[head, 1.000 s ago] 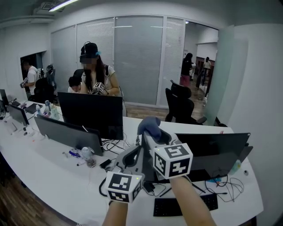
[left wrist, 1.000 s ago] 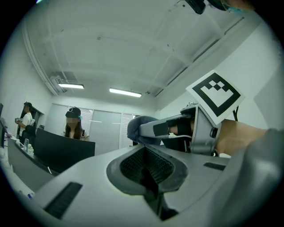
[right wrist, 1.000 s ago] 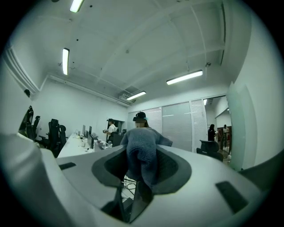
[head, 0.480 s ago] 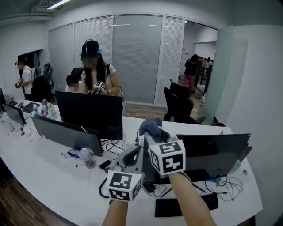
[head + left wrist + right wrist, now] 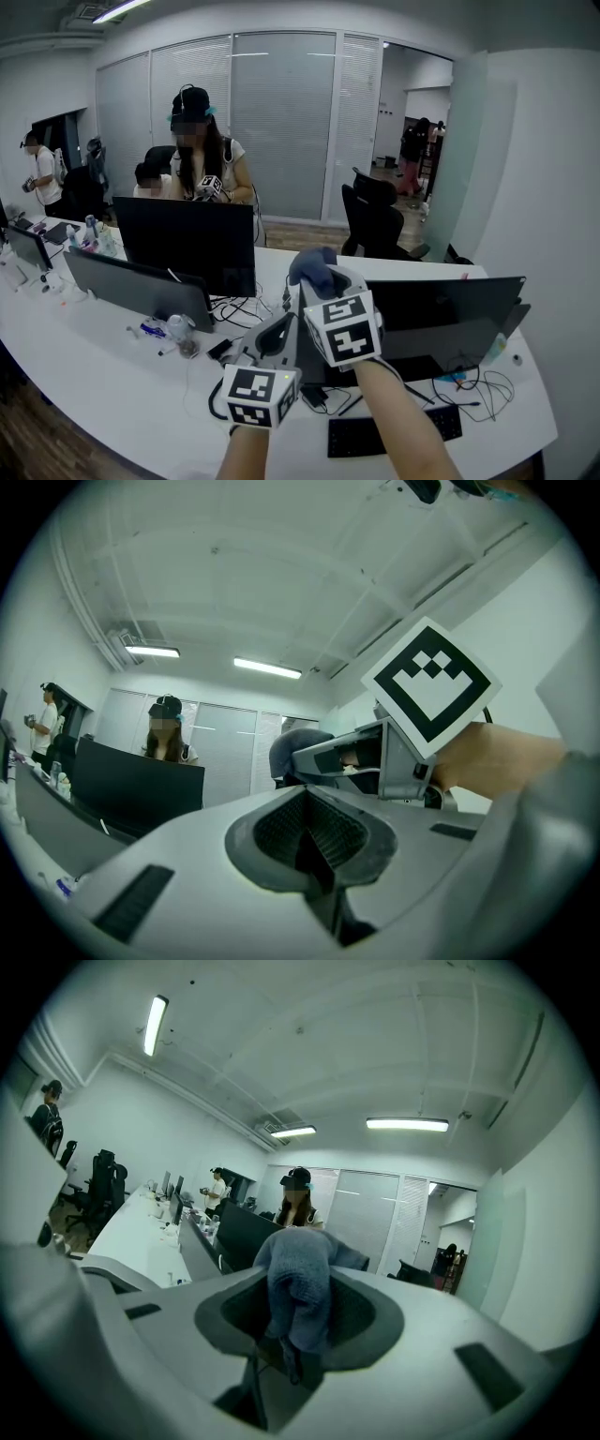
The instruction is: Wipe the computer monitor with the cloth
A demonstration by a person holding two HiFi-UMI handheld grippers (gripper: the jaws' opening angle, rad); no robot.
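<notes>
While the right gripper (image 5: 291,1340) clamps the cloth (image 5: 300,1279) | left gripper (image 5: 314,841): jaws together, empty | monitor (image 5: 450,314): behind both

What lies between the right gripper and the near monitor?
Only the cloth, clamped in the right gripper and poking past its jaws, as the right gripper view shows. The head view puts it near the monitor's upper left; contact unclear.

Left gripper (image 5: 279,330) held forward, fingers (image 5: 330,836) pressed together; right gripper (image 5: 321,283) just above it, pinching the cloth (image 5: 313,263).
</notes>
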